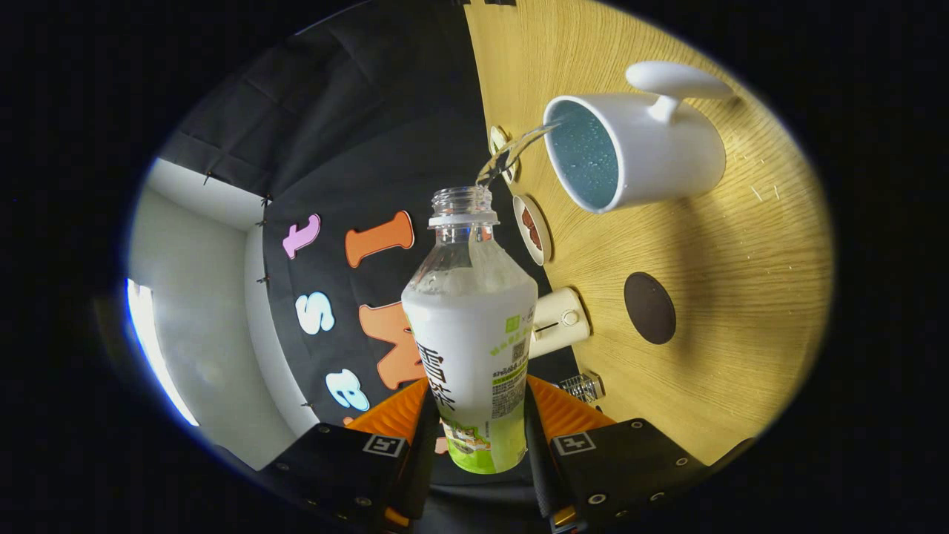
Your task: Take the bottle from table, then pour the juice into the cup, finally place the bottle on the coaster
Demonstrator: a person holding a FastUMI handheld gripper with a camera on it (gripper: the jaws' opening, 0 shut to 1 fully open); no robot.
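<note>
1. While you hold the claw [474, 423] rolled over on its side, its two fingers are clamped on the lower body of the bottle [471, 348], one finger pressing each flank, so the bottle sits squarely between them.
2. Your bottle has no cap on; its clear neck and open mouth lie beyond the fingertips, and a labelled sleeve covers most of the body.
3. A thin clear stream of juice [511, 152] leaves the bottle mouth and arcs to the rim of the cup [637, 148], which stands on the table [741, 282] well beyond the fingers and off to one side of the bottle mouth.
4. You can see the cup is white outside with a speckled blue-green inside and a handle on its far side; the liquid level inside it cannot be judged.
5. The coaster [649, 308], a dark round disc, lies flat on the wooden table, nearer to the claw than the cup and apart from it, with nothing on it.
6. Along the table edge, just beside the bottle's shoulder, you have a small white dish [532, 230] with something brown in it, and a cream-coloured boxy object [560, 321] closer to the fingers.
7. A small clear ribbed item [582, 386] lies at the table edge just off one fingertip; what it is cannot be told.
</note>
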